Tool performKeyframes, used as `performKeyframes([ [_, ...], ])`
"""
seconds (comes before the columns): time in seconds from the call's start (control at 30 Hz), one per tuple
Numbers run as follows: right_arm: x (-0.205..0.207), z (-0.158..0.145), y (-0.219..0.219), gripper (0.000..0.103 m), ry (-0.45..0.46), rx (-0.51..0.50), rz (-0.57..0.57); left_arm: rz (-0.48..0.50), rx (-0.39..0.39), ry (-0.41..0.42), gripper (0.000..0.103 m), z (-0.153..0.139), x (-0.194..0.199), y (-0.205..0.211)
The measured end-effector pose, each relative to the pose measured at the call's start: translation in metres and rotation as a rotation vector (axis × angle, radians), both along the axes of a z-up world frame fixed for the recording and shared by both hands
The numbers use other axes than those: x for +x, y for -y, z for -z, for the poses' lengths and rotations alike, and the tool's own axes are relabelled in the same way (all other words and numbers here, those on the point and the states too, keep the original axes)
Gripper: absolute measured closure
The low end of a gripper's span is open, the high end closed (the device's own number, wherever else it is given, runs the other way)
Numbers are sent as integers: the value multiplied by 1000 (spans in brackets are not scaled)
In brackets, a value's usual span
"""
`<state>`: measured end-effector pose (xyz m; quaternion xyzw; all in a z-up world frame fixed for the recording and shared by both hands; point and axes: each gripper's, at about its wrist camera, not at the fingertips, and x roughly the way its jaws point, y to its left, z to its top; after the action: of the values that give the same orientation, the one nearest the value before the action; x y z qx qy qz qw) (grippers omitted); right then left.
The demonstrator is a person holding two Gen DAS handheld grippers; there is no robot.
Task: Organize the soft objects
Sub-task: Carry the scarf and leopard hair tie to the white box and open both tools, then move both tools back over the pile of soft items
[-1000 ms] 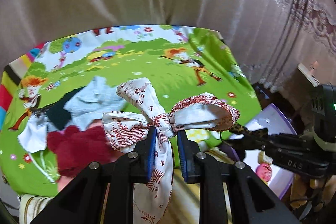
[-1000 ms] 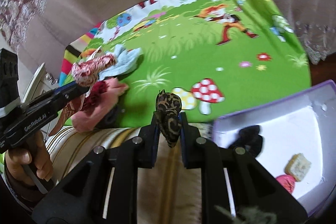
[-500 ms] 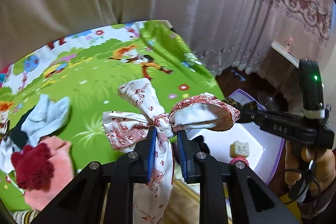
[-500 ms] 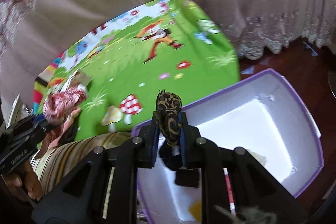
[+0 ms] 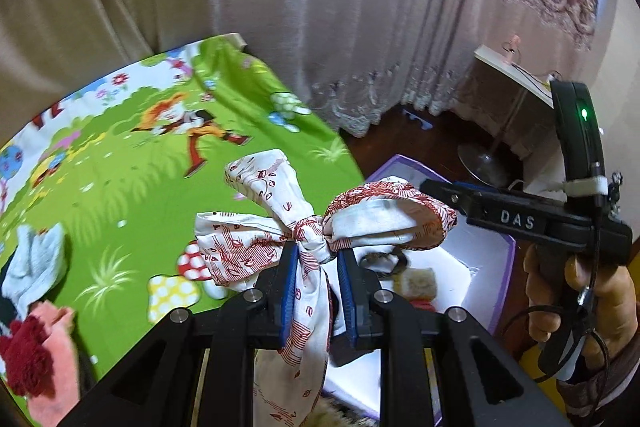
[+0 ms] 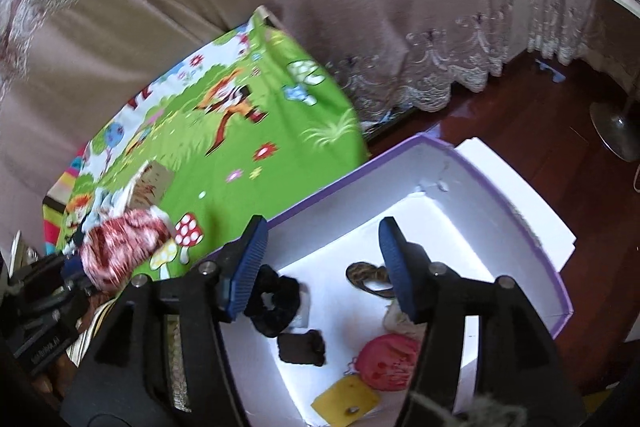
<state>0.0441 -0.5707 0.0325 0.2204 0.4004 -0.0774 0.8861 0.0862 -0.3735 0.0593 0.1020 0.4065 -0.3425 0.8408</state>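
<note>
Left gripper (image 5: 317, 267) clamps the red-white bow (image 5: 320, 231) at its knot, above the box (image 6: 460, 163) edge. Right gripper (image 6: 320, 259) is opening, nothing between its jaws; leopard scrunchie (image 6: 366, 277) lies in the box at 12 o'clock of the pink pouch (image 6: 386, 357).

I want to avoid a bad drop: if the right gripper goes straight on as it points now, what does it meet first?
Probably the white floor of the purple-edged box, near the leopard-print hair tie; the right gripper is opening with nothing between its jaws.

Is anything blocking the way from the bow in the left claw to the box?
Nothing visible does. The bow hangs in the left claw beside the open box; the right claw, opening, is over it.
</note>
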Motion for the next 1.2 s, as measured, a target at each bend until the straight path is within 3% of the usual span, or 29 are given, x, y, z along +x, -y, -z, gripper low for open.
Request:
performKeyframes([
  [0.17,-11,-8,22,40,20,-16,77,55,-11,-33,80,5,-5,23],
  [0.23,-14,-11,28,39,25,-25,97,75,-13,-50,72,7,-5,30],
  [0.3,-16,-13,31,38,29,-31,108,82,-15,-52,52,9,-6,34],
  [0.37,-17,-13,32,38,26,-32,109,83,-31,-57,43,9,-6,34],
  [0.67,-13,-12,19,38,21,-30,65,1,-83,-65,42,0,3,7],
  [0.8,-10,-14,8,38,18,-34,39,-30,-131,-4,42,-8,2,-10],
  [0.93,-5,-16,-6,38,11,-41,8,-54,-126,75,42,-15,-1,-28],
  [1.2,10,-27,-45,38,14,-71,-72,-110,-136,20,42,-15,9,-74],
])
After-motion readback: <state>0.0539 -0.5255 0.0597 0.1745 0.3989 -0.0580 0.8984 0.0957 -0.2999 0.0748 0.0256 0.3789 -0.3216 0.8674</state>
